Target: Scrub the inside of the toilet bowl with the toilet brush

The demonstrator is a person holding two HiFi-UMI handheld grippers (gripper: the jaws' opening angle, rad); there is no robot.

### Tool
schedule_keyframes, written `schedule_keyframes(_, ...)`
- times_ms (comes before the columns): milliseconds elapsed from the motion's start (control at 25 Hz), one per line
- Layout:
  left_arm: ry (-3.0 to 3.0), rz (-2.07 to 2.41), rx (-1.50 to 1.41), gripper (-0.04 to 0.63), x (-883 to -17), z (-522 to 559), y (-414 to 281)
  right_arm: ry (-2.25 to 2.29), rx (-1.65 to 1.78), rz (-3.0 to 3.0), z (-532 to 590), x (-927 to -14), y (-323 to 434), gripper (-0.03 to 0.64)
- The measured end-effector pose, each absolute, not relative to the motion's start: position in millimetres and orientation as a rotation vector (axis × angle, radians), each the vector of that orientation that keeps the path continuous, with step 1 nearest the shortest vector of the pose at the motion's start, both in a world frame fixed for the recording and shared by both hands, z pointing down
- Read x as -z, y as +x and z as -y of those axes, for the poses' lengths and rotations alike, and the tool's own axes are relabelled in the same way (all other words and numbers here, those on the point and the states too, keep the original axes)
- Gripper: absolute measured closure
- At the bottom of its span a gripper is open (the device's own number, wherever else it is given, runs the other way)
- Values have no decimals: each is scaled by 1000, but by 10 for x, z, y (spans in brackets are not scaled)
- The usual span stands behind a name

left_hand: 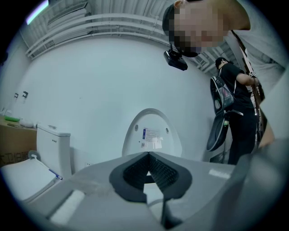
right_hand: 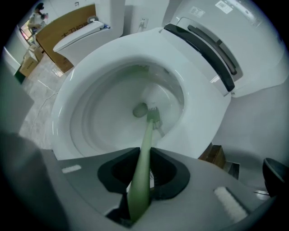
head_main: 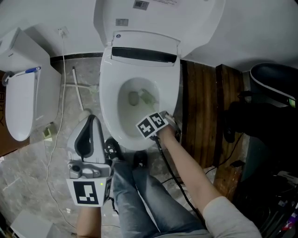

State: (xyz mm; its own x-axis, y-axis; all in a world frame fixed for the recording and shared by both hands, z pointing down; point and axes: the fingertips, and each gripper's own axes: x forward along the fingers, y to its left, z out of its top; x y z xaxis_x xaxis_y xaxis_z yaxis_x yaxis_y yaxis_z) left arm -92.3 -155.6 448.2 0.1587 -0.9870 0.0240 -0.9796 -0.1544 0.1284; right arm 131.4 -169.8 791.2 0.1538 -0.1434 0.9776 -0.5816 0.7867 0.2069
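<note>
**Item 1.** Long pale-green plastic toilet brush (right_hand: 145, 149). Shaft ran between the jaws of the R gripper (right_hand: 143, 169), which were clamped tight on it. The head w/ whitish bristles (right_hand: 154, 113) sat low in the bowl, just beside the grey drain opening (right_hand: 139, 109) and toward the right wall. Steep downward angle was prob. chosen so the bristles reached the bottom w/o the gripper itself entering the bowl.

**Item 2.** White ceramic toilet bowl (head_main: 122, 100). Seat was down and the white lid (head_main: 153, 14) was raised, leaving the interior fully open to the brush. How much had been scrubbed: cannot tell.

**Item 3.** L gripper (head_main: 91, 135). Jaws were brought together w/ nothing between them. It was held low by the person's knee, left-front of the bowl and apart from it. Its own view looked up at the raised lid & the wall. Prob. parked there so as not to foul the brush, since the job needs one tool only.

**Item 4.** Misc., none involved:
- second white toilet (head_main: 21, 102) at far left
- dark wood panelling (head_main: 200, 102) right of the bowl
- thin white cable (head_main: 55, 135) on the marbled floor

**Status (est.):** scrubbing was under way, w/ the brush at the bowl bottom.
</note>
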Motion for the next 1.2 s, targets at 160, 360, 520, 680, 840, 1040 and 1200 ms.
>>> schedule_keyframes(160, 2287, 1973, 102, 592, -4488, 1524, -976, 600, -378, 1401, 1598, -7955, 1271, 541)
schedule_keyframes(360, 2288, 1979, 101, 592, -4505, 1472, -1012, 538, -431, 1391, 1498, -7968, 1240, 541)
schedule_keyframes(520, 2305, 1971, 125, 592, -4475, 1449, -1007, 477, -449, 1368, 1361, -7995, 1185, 543)
schedule_keyframes(680, 2296, 1981, 122, 592, -4456, 1442, -1044, 418, -449, 1341, 1274, -8006, 1168, 543)
schedule_keyframes(840, 2280, 1969, 112, 592, -4484, 1414, -1080, 387, -493, 1332, 1179, -8010, 1129, 543)
schedule_keyframes(1040, 2302, 1973, 103, 592, -4481, 1398, -1125, 398, -591, 1357, 1056, -8014, 1038, 543)
schedule_keyframes(1200, 2297, 1976, 105, 592, -4498, 1397, -1172, 396, -646, 1376, 1017, -7999, 970, 541)
